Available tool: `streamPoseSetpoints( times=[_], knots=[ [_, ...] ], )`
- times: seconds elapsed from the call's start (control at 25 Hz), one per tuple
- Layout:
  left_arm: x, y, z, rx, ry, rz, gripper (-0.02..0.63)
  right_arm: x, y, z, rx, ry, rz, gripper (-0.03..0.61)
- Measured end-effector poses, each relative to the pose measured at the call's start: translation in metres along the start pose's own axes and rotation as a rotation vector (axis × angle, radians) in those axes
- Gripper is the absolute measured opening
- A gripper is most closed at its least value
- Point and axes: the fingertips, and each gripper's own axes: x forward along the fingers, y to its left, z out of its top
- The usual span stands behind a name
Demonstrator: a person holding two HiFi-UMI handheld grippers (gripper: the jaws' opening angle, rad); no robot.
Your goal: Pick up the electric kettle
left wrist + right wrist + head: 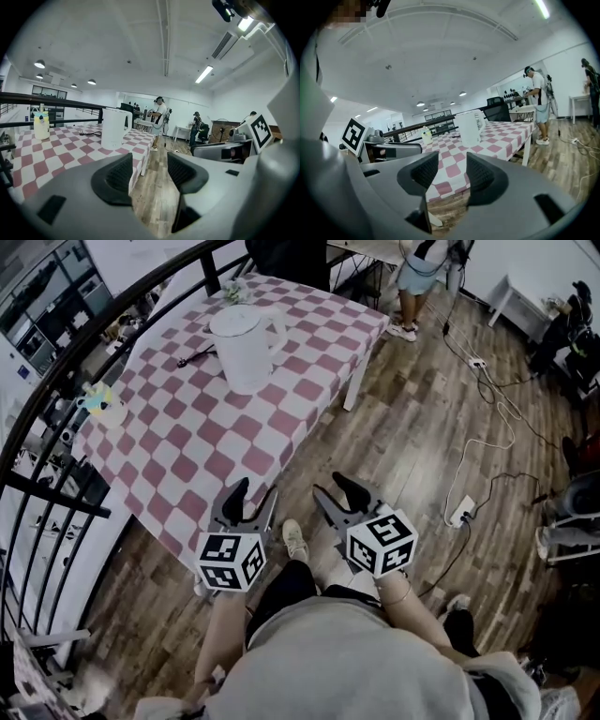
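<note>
The white electric kettle (246, 348) is standing upright on the checkered bench (178, 451), well ahead of both grippers. The left gripper (251, 501) and right gripper (333, 491) are hovering by the bench's near edge, jaws apart, gripping nothing.

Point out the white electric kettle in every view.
Head view: white electric kettle upper left of centre.
Left gripper view: left of centre, mid-height.
Right gripper view: just right of centre, mid-height.
Shared landmark: the red-and-white checked tablecloth under it.
</note>
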Motion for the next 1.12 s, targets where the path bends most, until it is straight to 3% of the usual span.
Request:
streamPoseSetpoints(
  times=[0.4,0.56,1.0,1.12],
  knots=[
    [0.081,0.079,0.065,0.002,-0.056,0.011,0.232,0.098,-0.048,0.075,-0.059,-0.018,-0.005,0.181],
    [0.104,0.106,0.084,0.003,-0.078,0.006,0.232,0.126,-0.061,0.086,-0.061,-0.012,-0.017,0.181],
    [0.129,0.147,0.079,-0.029,-0.038,0.015,0.232,0.176,-0.074,0.090,-0.065,0.050,-0.012,0.181],
    [0.135,0.150,0.079,0.013,-0.022,-0.006,0.240,0.188,-0.077,0.091,-0.078,0.067,0.006,0.181]
  ],
)
